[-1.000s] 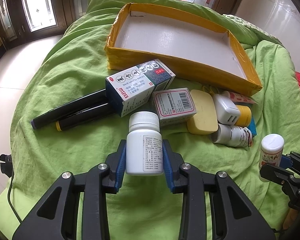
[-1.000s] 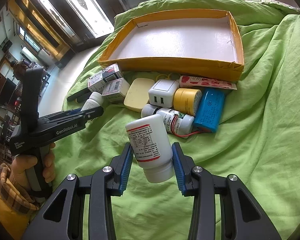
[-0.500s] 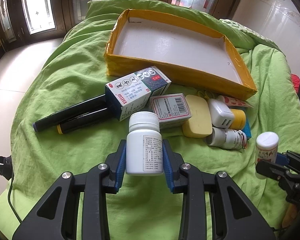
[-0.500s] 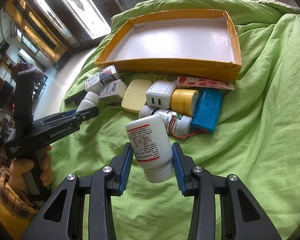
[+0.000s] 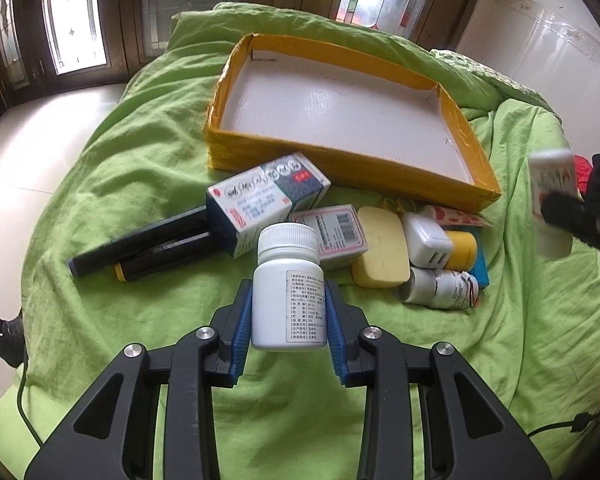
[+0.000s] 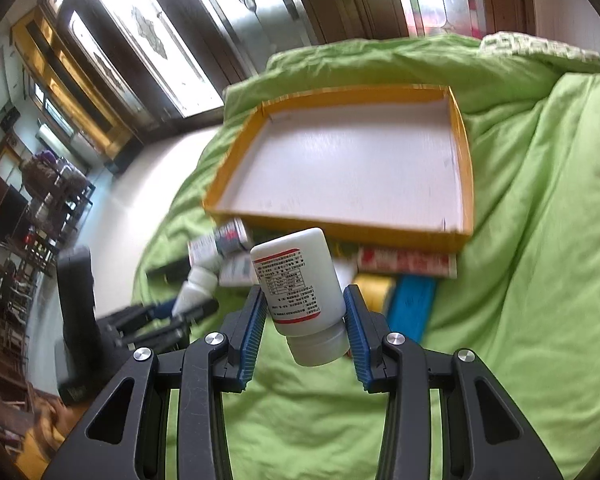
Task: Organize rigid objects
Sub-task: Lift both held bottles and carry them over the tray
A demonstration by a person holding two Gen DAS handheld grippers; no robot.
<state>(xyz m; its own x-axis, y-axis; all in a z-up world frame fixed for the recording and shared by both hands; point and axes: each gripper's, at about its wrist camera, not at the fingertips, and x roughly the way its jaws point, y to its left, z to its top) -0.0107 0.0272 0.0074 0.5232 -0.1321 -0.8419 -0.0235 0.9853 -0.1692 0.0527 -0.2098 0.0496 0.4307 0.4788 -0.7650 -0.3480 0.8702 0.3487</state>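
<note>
My left gripper is shut on an upright white pill bottle, cap up, held above the green bedspread. My right gripper is shut on a red-labelled white bottle, tilted with its cap toward me; it also shows blurred at the right edge of the left wrist view. A shallow yellow tray with a white floor lies beyond both, and it also shows in the right wrist view. In front of it lie boxes, black pens, a yellow case, a white charger and a lying bottle.
The green bedspread covers the bed; floor drops away on the left. A blue battery pack and a red-printed flat pack lie by the tray's near wall. The left gripper and its handle show at left in the right wrist view.
Both grippers have risen with their bottles. The right gripper has moved forward toward the tray, which now sits closer and larger in its view. The pile has not moved.
</note>
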